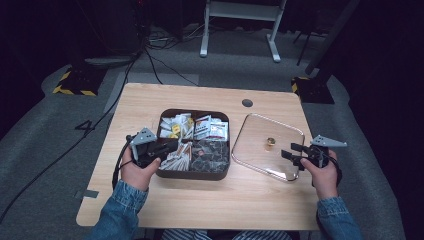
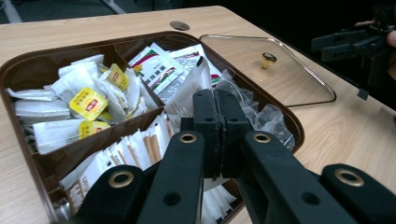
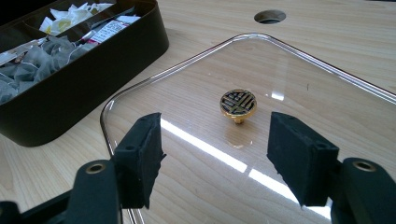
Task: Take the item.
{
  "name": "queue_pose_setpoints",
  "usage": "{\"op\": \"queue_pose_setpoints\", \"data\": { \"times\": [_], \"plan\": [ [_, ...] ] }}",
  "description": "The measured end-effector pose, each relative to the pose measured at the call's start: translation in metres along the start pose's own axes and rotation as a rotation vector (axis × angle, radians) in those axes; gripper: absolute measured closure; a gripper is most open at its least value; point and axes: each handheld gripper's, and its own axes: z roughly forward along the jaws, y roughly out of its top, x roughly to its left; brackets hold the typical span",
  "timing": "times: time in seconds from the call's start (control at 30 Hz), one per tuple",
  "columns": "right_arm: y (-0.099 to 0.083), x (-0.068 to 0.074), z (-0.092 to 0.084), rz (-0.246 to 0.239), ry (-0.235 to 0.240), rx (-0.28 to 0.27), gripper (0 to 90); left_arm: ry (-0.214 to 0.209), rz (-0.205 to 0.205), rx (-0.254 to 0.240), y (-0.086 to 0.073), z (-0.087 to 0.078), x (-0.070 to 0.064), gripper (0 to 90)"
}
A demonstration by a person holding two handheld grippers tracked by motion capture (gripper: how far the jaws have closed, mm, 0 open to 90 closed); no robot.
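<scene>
A dark brown compartment box [image 1: 194, 175] holds tea bags and sachets. My left gripper [image 1: 172, 146] hovers over its left half. In the left gripper view its jaws [image 2: 215, 100] are pressed together, pinching the edge of a white sachet [image 2: 189, 88] that stands up above the others. To the right of the box a clear glass lid [image 1: 255, 145] with a small gold knob [image 1: 270, 143] lies flat on the table. My right gripper [image 1: 290, 151] stands open at the lid's near right edge. The knob [image 3: 238, 102] sits ahead of the gap between its pads [image 3: 224, 154], untouched.
The box [image 2: 28, 60] has yellow-tagged tea bags at the back left, printed packets at the back right, stick sachets at the front left and grey mesh bags at the front right. A cable hole [image 1: 247, 103] lies near the table's far edge. The floor around is dark.
</scene>
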Motion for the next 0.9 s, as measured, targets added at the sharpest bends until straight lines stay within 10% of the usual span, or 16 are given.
{"op": "queue_pose_setpoints", "data": {
  "times": [0.9],
  "plan": [
    [-0.001, 0.000, 0.001, 0.005, 0.009, 0.000, 35.6, -0.229, 0.173, 0.090, -0.002, 0.028, -0.072, 88.5]
  ]
}}
